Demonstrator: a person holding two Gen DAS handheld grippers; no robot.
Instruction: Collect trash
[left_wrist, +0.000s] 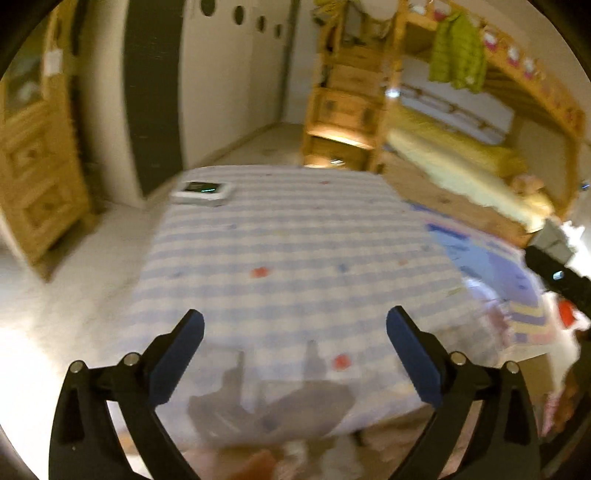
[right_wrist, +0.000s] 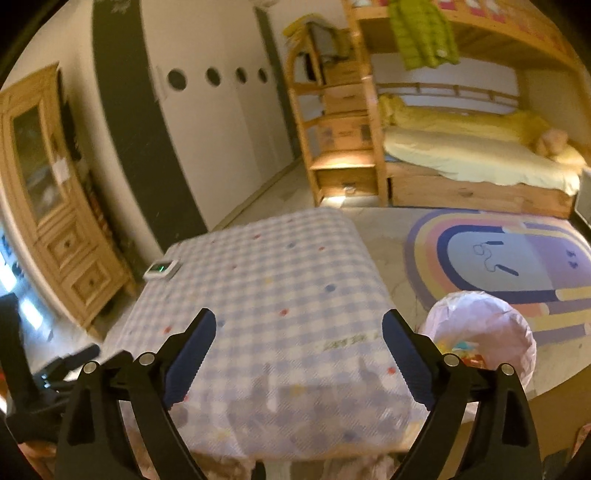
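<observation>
Across the room, beyond the worktop: pine bunk bed (right_wrist: 476, 162) with yellow bedding, green quilted jacket (right_wrist: 421, 33) hanging from upper rail. Left wall: pine glass-fronted cabinet (right_wrist: 55, 192). On floor between bed and worktop: oval rainbow-striped rug (right_wrist: 517, 258).

Centre of both views: worktop (right_wrist: 280, 295) covered in blue-and-white checked cloth with scattered red and blue dots. Surface bare except for small white flat device with green lit display (right_wrist: 161, 269), lying at far left corner.

Right of worktop, on floor, touching rug edge: round bin lined with pale pink plastic bag (right_wrist: 484, 332); colourful wrappers (right_wrist: 461, 350) visible inside, details too blurred to identify.

Left gripper (left_wrist: 295, 332): black arms, blue-padded fingers (left_wrist: 181, 354) spread wide, nothing between them, hovering over near edge of worktop. Image blurred.

Right gripper (right_wrist: 299, 332): blue-padded fingers (right_wrist: 406, 362) likewise spread wide, empty, above near edge of worktop, bin just beside right finger.

Black frame of left gripper visible at lower left of right wrist view.
</observation>
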